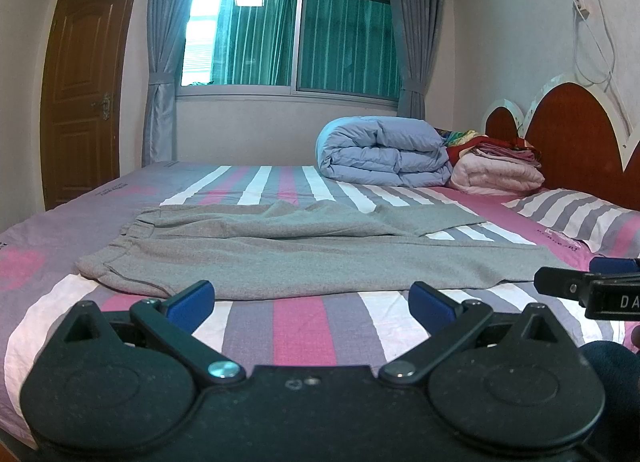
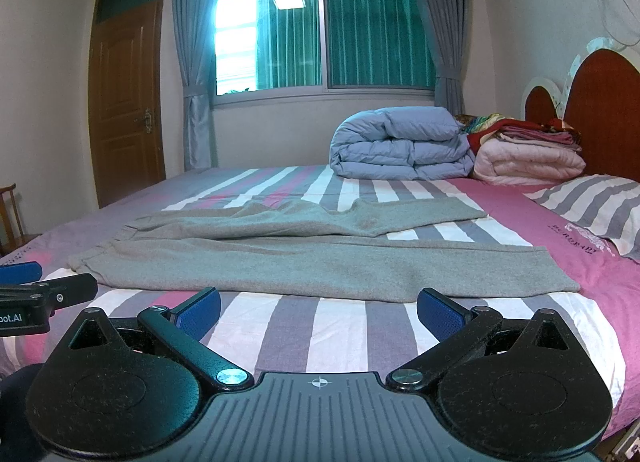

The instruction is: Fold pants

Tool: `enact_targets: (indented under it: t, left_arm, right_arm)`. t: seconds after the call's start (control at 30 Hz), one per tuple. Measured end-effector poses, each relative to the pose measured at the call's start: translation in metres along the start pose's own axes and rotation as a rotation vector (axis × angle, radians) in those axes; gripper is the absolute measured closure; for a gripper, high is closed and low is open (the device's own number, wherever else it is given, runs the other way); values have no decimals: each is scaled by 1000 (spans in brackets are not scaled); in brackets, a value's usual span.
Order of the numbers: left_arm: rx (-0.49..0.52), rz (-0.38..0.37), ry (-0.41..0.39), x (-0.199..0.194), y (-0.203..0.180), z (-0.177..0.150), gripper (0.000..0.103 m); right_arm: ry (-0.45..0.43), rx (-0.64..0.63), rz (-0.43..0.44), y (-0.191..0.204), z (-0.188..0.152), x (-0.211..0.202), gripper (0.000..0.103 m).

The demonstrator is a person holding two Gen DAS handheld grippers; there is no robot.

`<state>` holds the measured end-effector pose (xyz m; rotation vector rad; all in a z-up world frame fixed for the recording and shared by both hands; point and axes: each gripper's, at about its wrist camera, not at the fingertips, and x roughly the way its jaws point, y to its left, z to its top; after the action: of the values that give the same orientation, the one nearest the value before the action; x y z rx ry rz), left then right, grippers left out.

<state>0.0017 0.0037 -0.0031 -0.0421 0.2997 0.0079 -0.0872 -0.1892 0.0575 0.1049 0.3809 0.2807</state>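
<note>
**Tools apart, pants flat on bed**

My left tool (image 1: pixel 311 300) and right tool (image 2: pixel 319 308) both have their jaws spread wide, holding nothing. The grey pants (image 2: pixel 304 262) lie spread across the striped bed (image 2: pixel 344 326), just beyond both tools, waistband to the left.

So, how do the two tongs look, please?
Both tongs, left and right, are black plastic, with two round hubs, silver pivot screws and blue ribbed fingertip pads. The right body is ridged with a small crosshair mark; white lettering shows on the side of each.
</note>
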Motion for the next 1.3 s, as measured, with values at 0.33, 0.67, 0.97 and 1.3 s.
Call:
enact_targets:
  t: [0.33, 0.67, 0.97, 1.3]
  left_arm:
    - [0, 1, 1, 0, 1, 0, 6]
    - [1, 1, 2, 0, 1, 0, 6]
    - [4, 8, 5, 2, 2, -2, 6]
    - [-18, 34, 27, 3, 9, -1, 6]
  right_arm:
    - [1, 0, -1, 0, 0, 0, 0]
    - [1, -1, 0, 0, 0, 0, 0]
    - [2, -1, -1, 0, 0, 0, 0]
    - [11, 11, 22, -2, 0, 2, 0]
